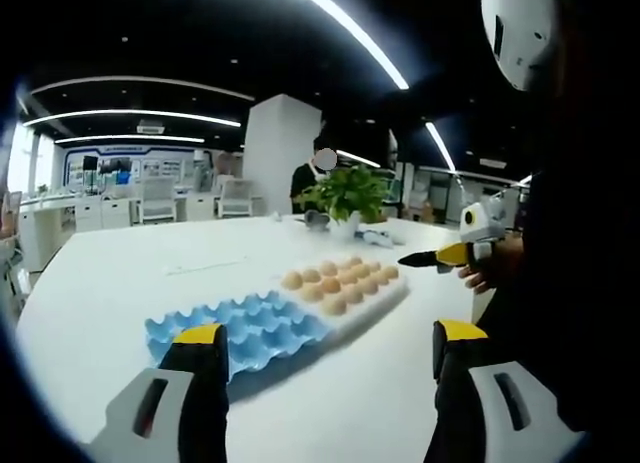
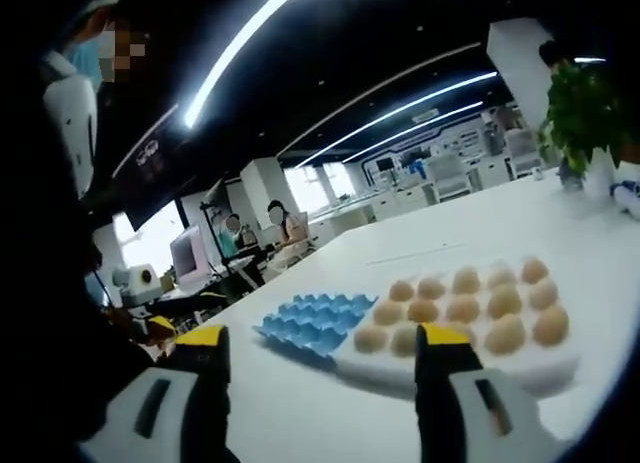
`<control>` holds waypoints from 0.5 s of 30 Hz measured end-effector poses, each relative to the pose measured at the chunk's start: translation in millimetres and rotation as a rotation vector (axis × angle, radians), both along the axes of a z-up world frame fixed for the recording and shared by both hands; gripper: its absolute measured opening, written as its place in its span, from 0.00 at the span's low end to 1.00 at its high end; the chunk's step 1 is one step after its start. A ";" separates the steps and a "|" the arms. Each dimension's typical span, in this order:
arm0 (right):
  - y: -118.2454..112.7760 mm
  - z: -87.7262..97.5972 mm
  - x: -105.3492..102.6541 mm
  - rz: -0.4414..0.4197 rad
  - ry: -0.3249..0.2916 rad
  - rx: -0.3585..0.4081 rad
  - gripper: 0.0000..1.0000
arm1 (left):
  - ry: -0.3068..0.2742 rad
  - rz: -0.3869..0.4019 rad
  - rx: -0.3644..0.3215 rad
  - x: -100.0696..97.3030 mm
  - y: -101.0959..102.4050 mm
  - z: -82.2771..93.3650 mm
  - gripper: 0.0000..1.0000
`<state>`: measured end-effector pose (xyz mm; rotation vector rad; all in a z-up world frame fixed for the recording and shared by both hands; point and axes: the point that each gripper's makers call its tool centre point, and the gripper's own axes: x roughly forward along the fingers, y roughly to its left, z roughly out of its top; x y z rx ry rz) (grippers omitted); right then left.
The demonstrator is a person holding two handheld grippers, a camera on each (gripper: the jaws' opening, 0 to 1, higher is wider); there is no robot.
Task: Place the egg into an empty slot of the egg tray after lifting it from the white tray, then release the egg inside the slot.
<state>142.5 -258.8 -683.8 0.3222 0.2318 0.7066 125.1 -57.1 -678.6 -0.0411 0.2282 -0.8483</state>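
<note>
Eggs [image 2: 465,308] in rows on the white tray [image 2: 560,368], touching the blue egg tray [image 1: 250,328] at its 9 o'clock in the right gripper view; blue slots apparently all empty. Left gripper [image 1: 325,358] and right gripper [image 2: 320,358]: jaws spread, holding nothing, well short of the eggs. Light, smooth, brittle shells: best pinched gently across the widest part, sides only

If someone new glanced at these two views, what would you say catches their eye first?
Most likely the white tray full of brown eggs in the middle of the white table, with the empty blue egg tray pressed against its near end. Next, the left claw and right claw hang open above the table with nothing between their jaws, and a potted plant stands beyond the eggs.
</note>
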 end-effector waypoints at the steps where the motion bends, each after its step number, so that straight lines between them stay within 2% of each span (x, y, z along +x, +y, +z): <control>1: 0.3 0.3 0.1 -0.001 -0.001 0.000 0.77 | 0.000 0.000 0.000 0.0 0.1 0.1 0.86; 15: -0.3 2.4 4.0 -0.009 -0.006 -0.001 0.76 | -0.003 0.010 -0.005 2.8 3.3 0.7 0.86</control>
